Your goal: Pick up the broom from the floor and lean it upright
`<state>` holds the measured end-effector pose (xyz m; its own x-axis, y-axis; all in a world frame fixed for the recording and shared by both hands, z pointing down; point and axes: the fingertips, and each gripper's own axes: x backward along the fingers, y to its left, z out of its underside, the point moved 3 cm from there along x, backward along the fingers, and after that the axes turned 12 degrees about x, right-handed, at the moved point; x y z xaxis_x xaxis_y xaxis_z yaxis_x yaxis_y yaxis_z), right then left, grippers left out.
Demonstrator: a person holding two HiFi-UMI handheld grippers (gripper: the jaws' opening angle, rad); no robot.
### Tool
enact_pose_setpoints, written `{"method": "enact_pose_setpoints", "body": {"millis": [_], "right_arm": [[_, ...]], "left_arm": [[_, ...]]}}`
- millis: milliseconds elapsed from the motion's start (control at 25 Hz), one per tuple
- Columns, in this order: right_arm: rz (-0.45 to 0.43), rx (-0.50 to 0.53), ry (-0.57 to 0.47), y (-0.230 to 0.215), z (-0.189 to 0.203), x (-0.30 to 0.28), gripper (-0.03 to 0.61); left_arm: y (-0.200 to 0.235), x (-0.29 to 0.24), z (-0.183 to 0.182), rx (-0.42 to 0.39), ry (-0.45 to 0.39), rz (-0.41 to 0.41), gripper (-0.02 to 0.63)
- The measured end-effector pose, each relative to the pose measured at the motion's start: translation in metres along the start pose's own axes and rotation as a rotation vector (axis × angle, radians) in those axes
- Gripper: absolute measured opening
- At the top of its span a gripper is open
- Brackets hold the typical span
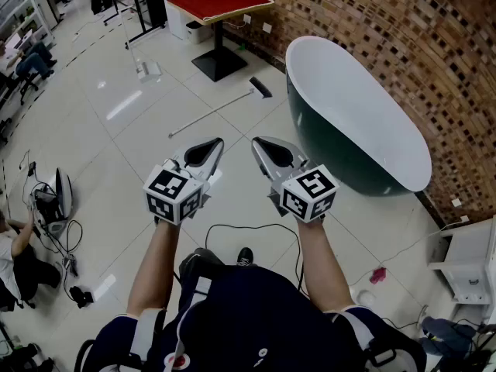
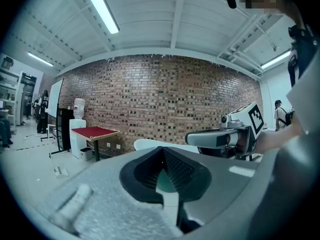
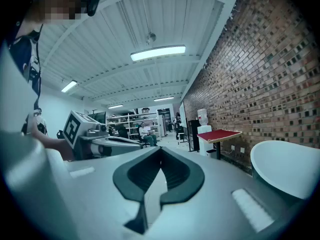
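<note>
Pale glossy floor tiles point(image 1: 101, 122) meet a brick wall point(image 1: 387, 22) in a workshop-like room, seen from the head view. A freestanding bathtub point(image 1: 364, 122), white inside and dark outside, stands along the foot of that wall and serves as the reference landmark.

Broom point(image 1: 221, 107): lies flat on the tiles, just off the tub's far end on the side away from the wall. Its dark head points toward the tub's far end, and its thin handle runs away from the tub at a slant. Neither tool touches it.

Table point(image 1: 219, 2): red-topped, on a single black pedestal, beyond the tub's far end and past the broom head.

Left gripper point(image 1: 203, 153) and right gripper point(image 1: 270, 153): held side by side in the air on the open-floor side of the tub, the right one nearer the tub. Both are well apart from the broom and point roughly level toward it. Each carries a cube with square markers at its rear. In its own view, each gripper's jaws are pressed together at the tips, with nothing caught between them.

Black cable point(image 1: 232, 229): loops on the tiles below the grippers, on the open-floor side of the tub.

Pink object point(image 1: 377, 274): small, on the floor off the tub's near end. Its kind cannot be made out.

White cabinet point(image 1: 469, 266): beyond the tub's near end, against the wall side.

Seated person point(image 1: 15, 258): on the floor far from the tub, at the opposite edge of the view, among cables.
</note>
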<state>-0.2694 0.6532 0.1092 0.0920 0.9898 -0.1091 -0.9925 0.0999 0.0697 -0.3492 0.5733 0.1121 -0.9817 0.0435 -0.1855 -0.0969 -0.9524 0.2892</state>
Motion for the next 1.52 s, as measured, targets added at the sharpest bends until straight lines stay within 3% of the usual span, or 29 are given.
{"method": "enact_pose_setpoints", "body": {"millis": [360, 840, 1120, 1520], "right_arm": [[-0.008, -0.004, 0.002, -0.018, 0.004, -0.054, 0.006], [0.04, 0.002, 0.06, -0.041, 0.008, -0.2, 0.006], [0.087, -0.017, 0.071, -0.063, 0.009, -0.262, 0.006], [-0.003, -0.018, 0.084, -0.14, 0.028, -0.349, 0.006]], "left_arm": [[0.051, -0.009, -0.013, 0.01, -0.012, -0.032, 0.002], [0.203, -0.039, -0.033, 0.056, -0.005, 0.05, 0.002], [0.269, -0.061, -0.046, 0.068, 0.011, 0.094, 0.001], [0.348, -0.127, -0.048, 0.094, 0.031, 0.018, 0.002]]}}
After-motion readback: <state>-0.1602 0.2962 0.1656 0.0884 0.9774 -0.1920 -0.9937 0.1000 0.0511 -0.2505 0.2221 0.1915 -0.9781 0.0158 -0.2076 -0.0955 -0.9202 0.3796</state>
